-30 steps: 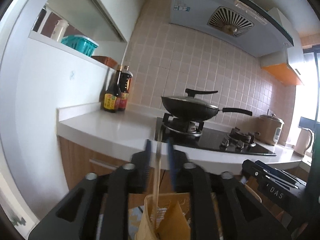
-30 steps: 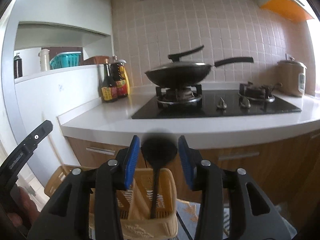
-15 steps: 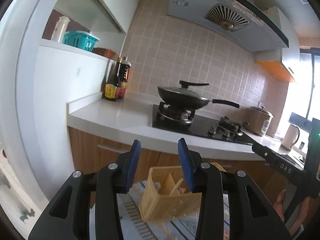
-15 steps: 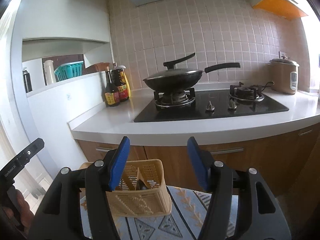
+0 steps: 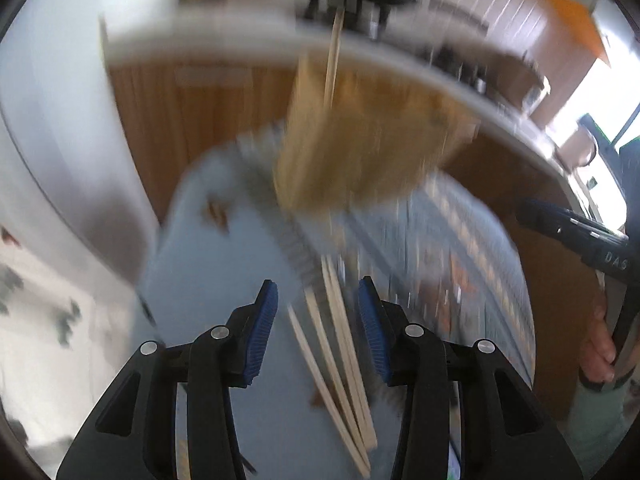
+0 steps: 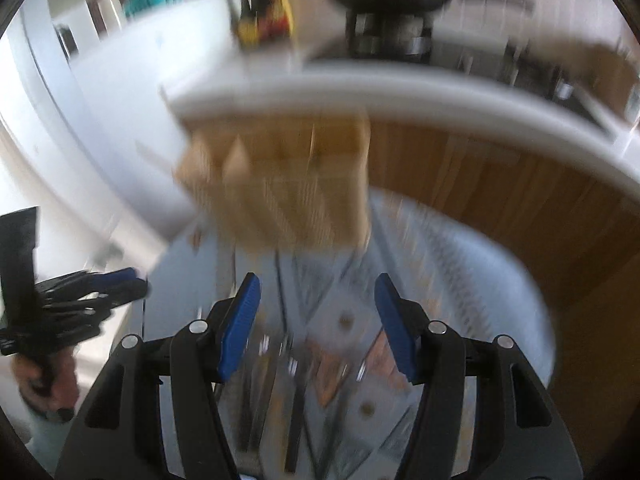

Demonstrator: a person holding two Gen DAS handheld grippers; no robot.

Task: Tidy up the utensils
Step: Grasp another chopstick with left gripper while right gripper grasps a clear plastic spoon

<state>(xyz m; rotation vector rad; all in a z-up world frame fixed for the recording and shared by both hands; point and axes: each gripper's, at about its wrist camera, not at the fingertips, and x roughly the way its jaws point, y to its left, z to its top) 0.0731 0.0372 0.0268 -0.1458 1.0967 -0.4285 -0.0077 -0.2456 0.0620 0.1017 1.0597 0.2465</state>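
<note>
Left wrist view was badly smeared, yet I could see the left gripper tipped down over a pale blue patterned mat, its blue pads standing apart with nothing pinched; a bundle of wooden chopsticks lay on the mat below the gap, not touched by either pad. Toward the mat's far edge, by the wooden cabinet fronts, stood the yellow utensil basket with one stick poking up from it. From the right wrist, the right gripper likewise gaped empty above dark-handled utensils lying on the mat, too blurred to name, the basket beyond them.
</note>
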